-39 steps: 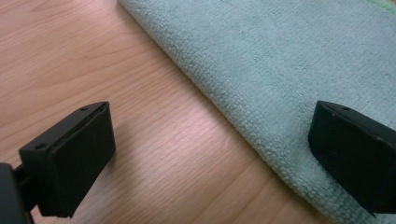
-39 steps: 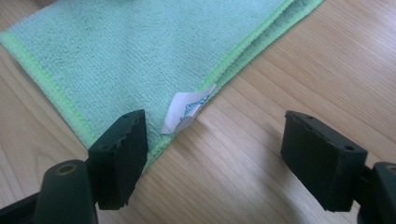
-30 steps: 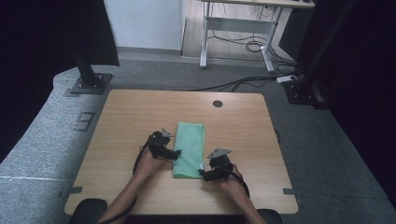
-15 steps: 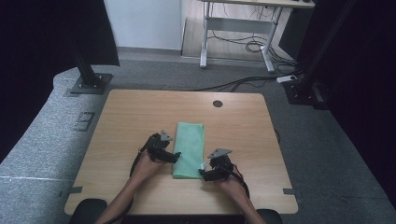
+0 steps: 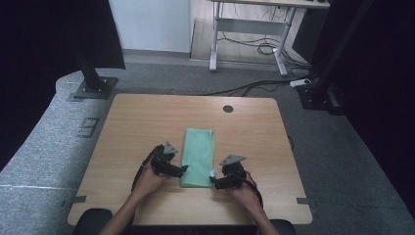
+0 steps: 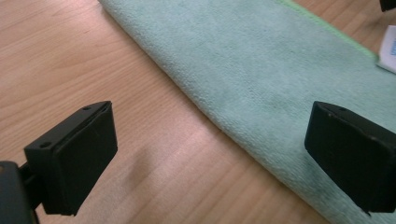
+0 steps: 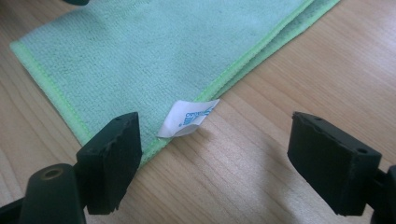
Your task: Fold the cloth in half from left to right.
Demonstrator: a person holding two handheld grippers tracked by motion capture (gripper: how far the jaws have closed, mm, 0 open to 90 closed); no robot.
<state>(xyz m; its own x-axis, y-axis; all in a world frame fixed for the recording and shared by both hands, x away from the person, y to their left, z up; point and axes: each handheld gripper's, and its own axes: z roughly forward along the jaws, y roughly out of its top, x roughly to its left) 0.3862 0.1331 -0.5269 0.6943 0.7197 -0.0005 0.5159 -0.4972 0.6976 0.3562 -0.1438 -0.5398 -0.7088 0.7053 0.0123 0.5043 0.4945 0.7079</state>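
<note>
folded green cloth [image 5: 198,156] mid-table [image 5: 147,117], left gripper [image 6: 205,154] fingers open over its long edge, right gripper [image 7: 219,163] fingers open at tag [image 7: 187,119] corner

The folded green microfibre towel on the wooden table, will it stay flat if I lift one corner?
Probably not: the folded green microfibre towel looks soft and thin, so it should droop. Its layered edges may unfold. It likely slides easily on the smooth wooden table.

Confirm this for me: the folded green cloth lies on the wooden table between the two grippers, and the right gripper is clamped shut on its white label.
Not quite. In the right gripper view, the right gripper stands open, and the white label lies untouched between its jaws. The rest holds: the folded green cloth lies on the wooden table between the right gripper and the left gripper.
</note>
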